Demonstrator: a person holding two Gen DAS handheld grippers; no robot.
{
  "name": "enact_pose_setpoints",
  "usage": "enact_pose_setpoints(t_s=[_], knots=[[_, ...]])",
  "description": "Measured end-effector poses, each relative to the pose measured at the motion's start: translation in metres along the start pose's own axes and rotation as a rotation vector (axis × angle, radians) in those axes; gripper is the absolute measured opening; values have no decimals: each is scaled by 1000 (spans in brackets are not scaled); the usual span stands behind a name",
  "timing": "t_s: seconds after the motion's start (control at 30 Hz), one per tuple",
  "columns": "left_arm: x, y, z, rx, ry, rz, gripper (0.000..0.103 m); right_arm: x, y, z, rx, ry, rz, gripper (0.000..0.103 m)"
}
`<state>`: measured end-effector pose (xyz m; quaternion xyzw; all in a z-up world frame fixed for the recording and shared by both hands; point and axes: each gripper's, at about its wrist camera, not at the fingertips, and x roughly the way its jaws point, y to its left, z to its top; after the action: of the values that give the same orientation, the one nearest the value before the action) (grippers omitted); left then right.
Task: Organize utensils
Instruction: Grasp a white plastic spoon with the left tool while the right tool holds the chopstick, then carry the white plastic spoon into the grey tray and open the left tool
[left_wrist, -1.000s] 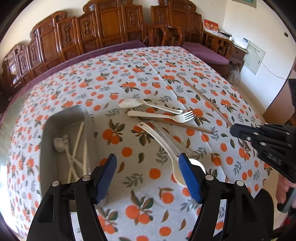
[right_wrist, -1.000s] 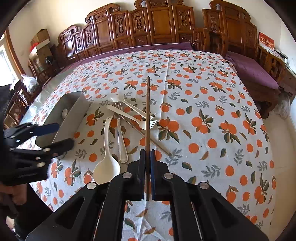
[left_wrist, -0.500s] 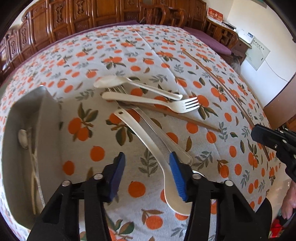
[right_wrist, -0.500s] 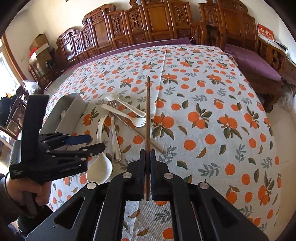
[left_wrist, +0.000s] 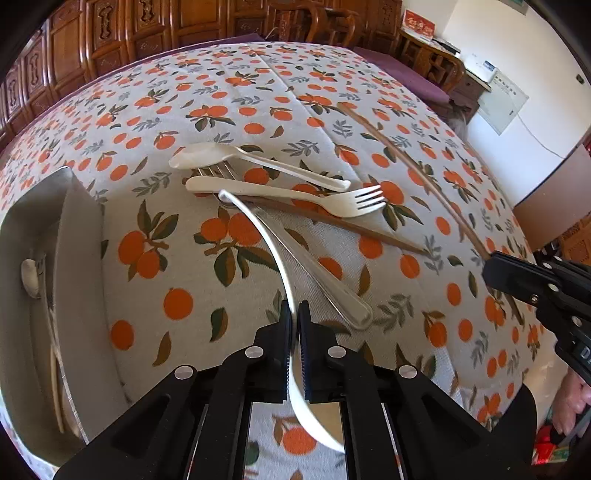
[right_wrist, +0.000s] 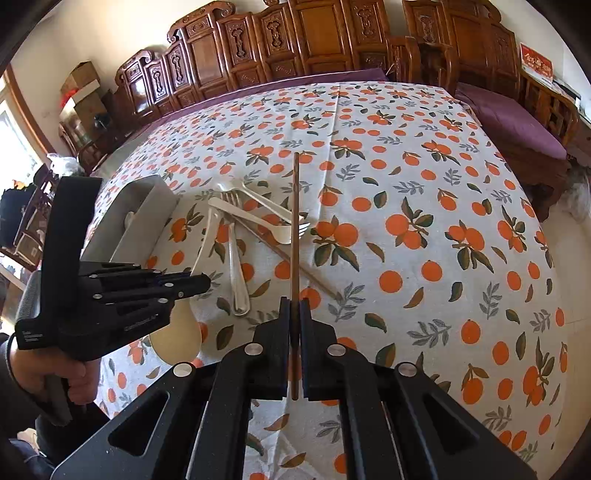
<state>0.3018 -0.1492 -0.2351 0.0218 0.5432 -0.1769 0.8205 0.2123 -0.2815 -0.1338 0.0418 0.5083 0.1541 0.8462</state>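
At the bottom centre of the left wrist view, the left gripper (left_wrist: 294, 347) is pinching the thin curved handle of a cream ladle (left_wrist: 273, 258); its jaws have just been closing onto it, likely so it can be lifted toward the tray. The ladle's broad bowl is showing below the jaws. In the right wrist view, bottom centre, the right gripper (right_wrist: 294, 347) is clamping a slim brown wooden chopstick (right_wrist: 295, 221) that is pointing up the frame. Just past the ladle, a clear glossy fork (left_wrist: 314, 269) is lying in a loose crossed heap with a second chopstick (left_wrist: 332, 218), a cream fork (left_wrist: 295, 194) and a cream spoon (left_wrist: 229, 157). At the left edge, the grey metal tray (left_wrist: 79, 258) is already holding a few utensils. Everything is resting on an orange-printed cloth (left_wrist: 369, 92).
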Motion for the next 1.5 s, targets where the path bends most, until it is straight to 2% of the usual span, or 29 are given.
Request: enact_pose_setpoints(t_s=[0.43,1.0,1.27,1.5], knots=[[-67,14,-16,51,-60,25,3,-14,27,3,-26,-16,12,6],[-129,70,-19,10,-157,83,3,-10,86,9,-71,-54,85,6],[-139,111,-16,-19,-163,104,3,-3,108,15,-85,-51,107,6],[-121,140,-15,-26,-120,129,3,3,122,22,-95,-47,120,6]])
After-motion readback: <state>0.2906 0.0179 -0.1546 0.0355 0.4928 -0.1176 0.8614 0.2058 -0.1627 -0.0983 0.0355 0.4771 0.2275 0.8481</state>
